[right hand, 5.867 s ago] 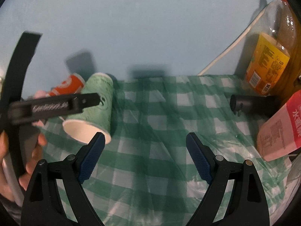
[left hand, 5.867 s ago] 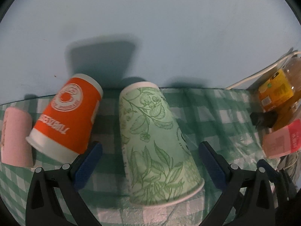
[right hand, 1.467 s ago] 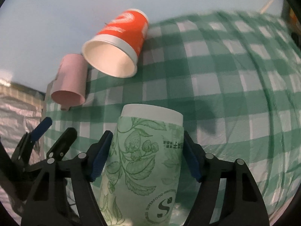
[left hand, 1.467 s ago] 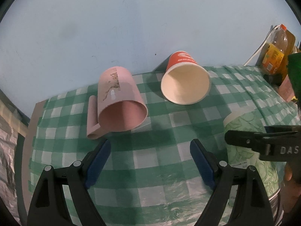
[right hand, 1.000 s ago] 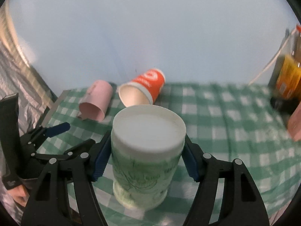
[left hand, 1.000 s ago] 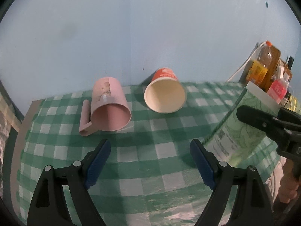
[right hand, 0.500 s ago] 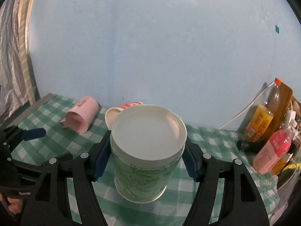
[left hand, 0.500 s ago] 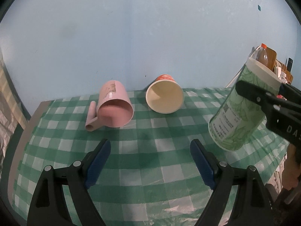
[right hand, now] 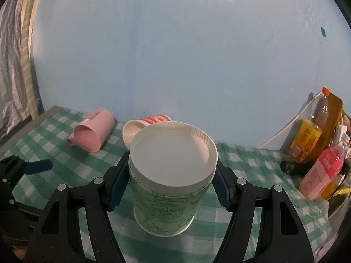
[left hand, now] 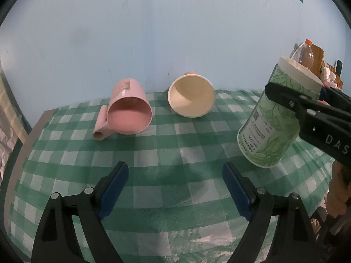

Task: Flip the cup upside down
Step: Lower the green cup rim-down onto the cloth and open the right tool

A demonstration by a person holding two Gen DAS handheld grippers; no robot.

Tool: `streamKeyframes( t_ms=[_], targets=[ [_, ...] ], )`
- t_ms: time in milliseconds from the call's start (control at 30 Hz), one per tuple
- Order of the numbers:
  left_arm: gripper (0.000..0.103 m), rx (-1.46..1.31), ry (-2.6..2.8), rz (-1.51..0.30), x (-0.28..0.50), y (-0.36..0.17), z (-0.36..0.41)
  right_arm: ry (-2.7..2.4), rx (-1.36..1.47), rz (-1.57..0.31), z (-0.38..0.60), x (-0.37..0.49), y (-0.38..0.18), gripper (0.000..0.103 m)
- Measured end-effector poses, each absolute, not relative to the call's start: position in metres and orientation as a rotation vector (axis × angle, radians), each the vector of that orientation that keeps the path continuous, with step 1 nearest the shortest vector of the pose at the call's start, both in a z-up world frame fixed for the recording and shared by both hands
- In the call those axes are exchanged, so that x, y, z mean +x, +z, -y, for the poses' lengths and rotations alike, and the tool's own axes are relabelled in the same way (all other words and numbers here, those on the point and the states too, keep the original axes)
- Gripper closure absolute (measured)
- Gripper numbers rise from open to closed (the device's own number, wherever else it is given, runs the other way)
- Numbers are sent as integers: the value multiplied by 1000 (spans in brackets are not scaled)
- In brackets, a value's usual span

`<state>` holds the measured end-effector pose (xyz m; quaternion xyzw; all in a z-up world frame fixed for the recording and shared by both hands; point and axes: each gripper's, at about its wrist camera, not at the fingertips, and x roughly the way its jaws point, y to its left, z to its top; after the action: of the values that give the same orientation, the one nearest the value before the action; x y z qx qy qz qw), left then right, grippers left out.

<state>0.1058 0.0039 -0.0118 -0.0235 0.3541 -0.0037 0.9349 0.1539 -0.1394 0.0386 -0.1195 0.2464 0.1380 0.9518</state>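
Since half a second ago the green leaf-print paper cup [right hand: 166, 188] has tipped closer to base-up, clamped off the checked tablecloth [left hand: 175, 188] by the right gripper [right hand: 170, 188] — its mouth hidden. Left to right: left gripper [left hand: 175, 188] spread empty, glossy pink mug [left hand: 127, 116], orange cup [left hand: 191, 96], mostly hidden, bottles [right hand: 311, 140].

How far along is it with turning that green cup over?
Mostly there, it seems. The right gripper clamps the green cup with its closed base up and its mouth pointing down, so the turn itself looks done. The cup hangs tilted above the checked tablecloth, so setting it down and letting go remain. The left gripper is open and empty.
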Motion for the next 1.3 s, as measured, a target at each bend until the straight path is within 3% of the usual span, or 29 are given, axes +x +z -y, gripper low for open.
streamKeyframes(
  t_ms=[533,1067,1300],
  targets=[
    [14,-53,-16,-731,105,-16,-3,276,-274,-534,134,159,23,34],
    [14,-71,-12,-646,85,1,-3,236,-241,-421,152,126,49,26],
    [8,-82,-12,-562,63,13,2,244,-208,-370,164,95,53,24]
  ],
)
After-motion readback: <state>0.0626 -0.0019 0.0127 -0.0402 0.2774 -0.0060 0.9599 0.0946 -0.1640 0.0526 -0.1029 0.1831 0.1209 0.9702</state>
